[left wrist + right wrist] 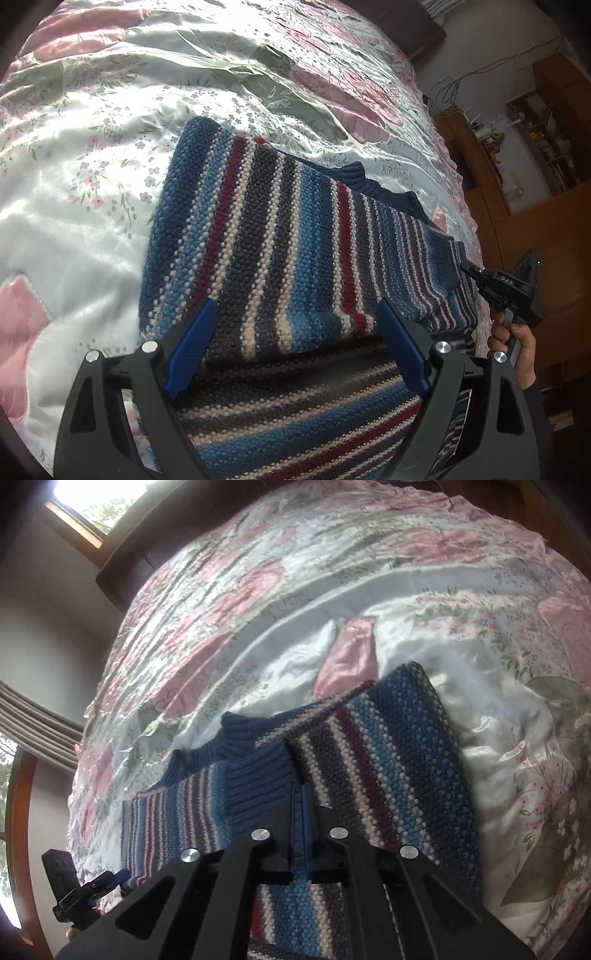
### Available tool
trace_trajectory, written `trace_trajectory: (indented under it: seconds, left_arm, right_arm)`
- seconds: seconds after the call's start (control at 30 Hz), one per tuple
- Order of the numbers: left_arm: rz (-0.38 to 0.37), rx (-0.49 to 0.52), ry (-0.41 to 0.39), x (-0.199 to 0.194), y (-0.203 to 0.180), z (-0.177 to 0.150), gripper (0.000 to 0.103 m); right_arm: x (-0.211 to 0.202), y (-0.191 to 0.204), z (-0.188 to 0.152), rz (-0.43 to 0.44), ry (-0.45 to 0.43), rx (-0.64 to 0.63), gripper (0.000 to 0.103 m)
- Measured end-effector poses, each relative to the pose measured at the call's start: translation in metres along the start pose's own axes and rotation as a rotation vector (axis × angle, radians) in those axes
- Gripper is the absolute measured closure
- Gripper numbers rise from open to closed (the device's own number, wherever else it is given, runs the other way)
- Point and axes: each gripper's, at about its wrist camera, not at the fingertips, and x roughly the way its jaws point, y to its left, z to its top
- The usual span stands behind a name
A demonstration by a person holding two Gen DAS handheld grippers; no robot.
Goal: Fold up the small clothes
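- My left tongs (295,343) hover spread wide above the striped sweater (280,236).
- My right tongs (303,805) pinch its ribbed cuff (258,786).
- It lies partly folded on the floral bed quilt (92,155).

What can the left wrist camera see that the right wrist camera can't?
Only the left wrist view shows the wooden shelves beside the bed, the hand holding the right gripper, and the left gripper wide open above the sweater.

Only the right wrist view shows the window, the curtain, and the right gripper's blue fingers closed on knit fabric.

Both show the striped sweater partly folded on the flowery quilt, and each shows the other gripper at its edge.
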Motion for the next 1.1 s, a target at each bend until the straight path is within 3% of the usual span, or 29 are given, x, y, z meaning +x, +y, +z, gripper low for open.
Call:
trace_trajectory:
  seconds: [0.13, 0.17, 0.23, 0.3, 0.43, 0.57, 0.63, 0.77, 0.83, 1.1]
  left_arm:
    - [0.011, 0.019, -0.001, -0.001, -0.006, 0.0, 0.015]
    - [0.014, 0.015, 0.006, 0.0, -0.006, -0.001, 0.015]
    - [0.026, 0.013, 0.015, 0.001, -0.006, -0.003, 0.015]
    - [0.042, 0.01, 0.011, -0.005, -0.007, -0.007, 0.015]
    - [0.169, 0.099, -0.018, -0.031, -0.028, -0.038, 0.015]
    - [0.267, 0.231, -0.092, -0.067, -0.064, -0.098, 0.015]
    - [0.324, 0.288, -0.126, -0.083, -0.083, -0.13, 0.015]
    - [0.415, 0.38, -0.18, -0.109, -0.115, -0.184, 0.014]
    - [0.418, 0.399, -0.174, -0.117, -0.125, -0.204, 0.014]
    - [0.455, 0.435, -0.177, -0.155, -0.152, -0.266, 0.014]
  right_arm:
    - [0.019, 0.013, -0.012, 0.009, 0.092, -0.039, 0.09]
    - [0.026, 0.01, -0.016, -0.021, 0.114, -0.032, 0.091]
    - [0.031, 0.0, -0.021, -0.053, 0.121, -0.008, 0.103]
    - [0.022, -0.005, -0.024, -0.046, 0.1, 0.008, 0.103]
    - [-0.013, -0.006, -0.044, -0.019, 0.075, -0.007, 0.084]
    - [-0.054, 0.003, -0.094, 0.006, 0.078, -0.102, 0.078]
    - [-0.072, 0.006, -0.124, -0.006, 0.079, -0.146, 0.065]
    - [-0.112, 0.01, -0.19, -0.013, 0.039, -0.189, 0.052]
    - [-0.128, 0.011, -0.219, -0.017, 0.017, -0.2, 0.045]
    - [-0.174, 0.001, -0.311, -0.038, 0.053, -0.237, 0.036]
